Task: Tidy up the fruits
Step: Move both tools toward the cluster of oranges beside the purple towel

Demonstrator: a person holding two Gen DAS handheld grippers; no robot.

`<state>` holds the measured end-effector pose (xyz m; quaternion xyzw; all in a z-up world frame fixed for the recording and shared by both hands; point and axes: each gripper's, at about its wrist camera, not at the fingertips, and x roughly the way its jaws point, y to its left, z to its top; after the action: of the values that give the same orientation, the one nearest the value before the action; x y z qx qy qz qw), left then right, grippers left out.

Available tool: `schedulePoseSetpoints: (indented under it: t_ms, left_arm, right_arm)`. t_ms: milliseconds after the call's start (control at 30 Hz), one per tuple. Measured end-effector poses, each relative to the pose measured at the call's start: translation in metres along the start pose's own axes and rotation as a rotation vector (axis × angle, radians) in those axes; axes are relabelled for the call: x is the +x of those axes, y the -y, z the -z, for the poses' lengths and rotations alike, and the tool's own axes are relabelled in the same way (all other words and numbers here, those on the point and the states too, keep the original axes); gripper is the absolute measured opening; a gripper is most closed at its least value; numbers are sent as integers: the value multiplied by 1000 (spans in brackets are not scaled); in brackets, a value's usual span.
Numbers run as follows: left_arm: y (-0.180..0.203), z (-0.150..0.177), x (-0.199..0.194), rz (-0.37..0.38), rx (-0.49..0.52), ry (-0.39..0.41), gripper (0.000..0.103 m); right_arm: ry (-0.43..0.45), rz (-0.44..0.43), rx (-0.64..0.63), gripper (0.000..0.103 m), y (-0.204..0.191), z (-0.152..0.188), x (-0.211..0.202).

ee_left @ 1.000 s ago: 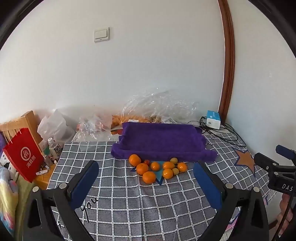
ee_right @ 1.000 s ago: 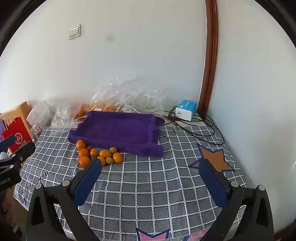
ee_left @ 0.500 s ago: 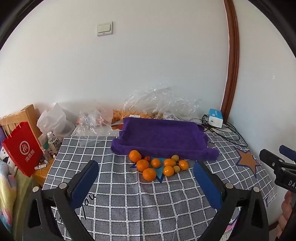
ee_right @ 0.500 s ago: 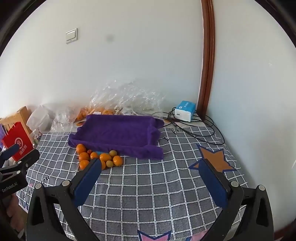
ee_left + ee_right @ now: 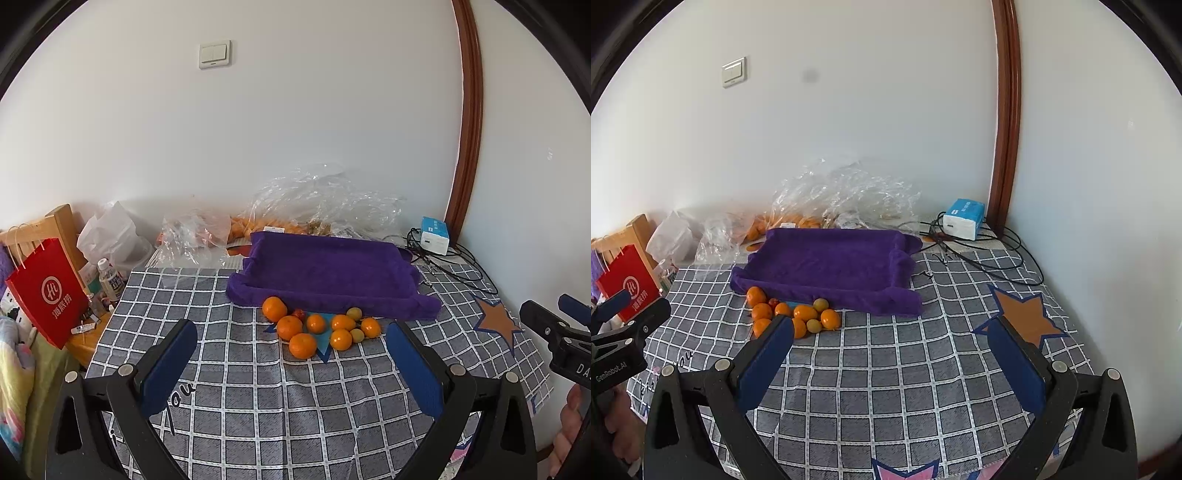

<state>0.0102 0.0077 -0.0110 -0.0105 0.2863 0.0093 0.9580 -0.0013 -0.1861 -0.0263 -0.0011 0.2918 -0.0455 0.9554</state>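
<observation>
A pile of several oranges [image 5: 303, 345] [image 5: 762, 312], two small yellow-green fruits [image 5: 354, 313] [image 5: 820, 305] and a small red fruit [image 5: 299, 314] lies on the checked tablecloth just in front of a purple cloth tray [image 5: 328, 271] [image 5: 827, 264]. The tray holds no fruit. My left gripper [image 5: 291, 363] hangs open above the cloth, short of the pile. My right gripper [image 5: 890, 356] is open too, above the cloth right of the pile, and its left finger [image 5: 764, 363] covers part of the nearest orange. Each gripper shows at the edge of the other's view.
Clear plastic bags [image 5: 325, 201] with more fruit sit behind the tray by the wall. A tissue pack [image 5: 963, 219] and black cables [image 5: 997, 254] lie at the back right. A red paper bag [image 5: 48, 291] and a bottle [image 5: 109, 282] stand off the table's left edge.
Both grippers have drawn back and risen a little, so the tray and fruit sit slightly farther off in both views. Both remain open; no fruit has moved.
</observation>
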Motion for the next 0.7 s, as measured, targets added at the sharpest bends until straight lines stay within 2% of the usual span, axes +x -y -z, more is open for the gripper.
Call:
schedulePoseSetpoints:
  t_ms: [700]
  left_arm:
    - [-6,0,-6,-17,-2,9,103]
  right_arm:
    - [1,-17,12,103,0,2,1]
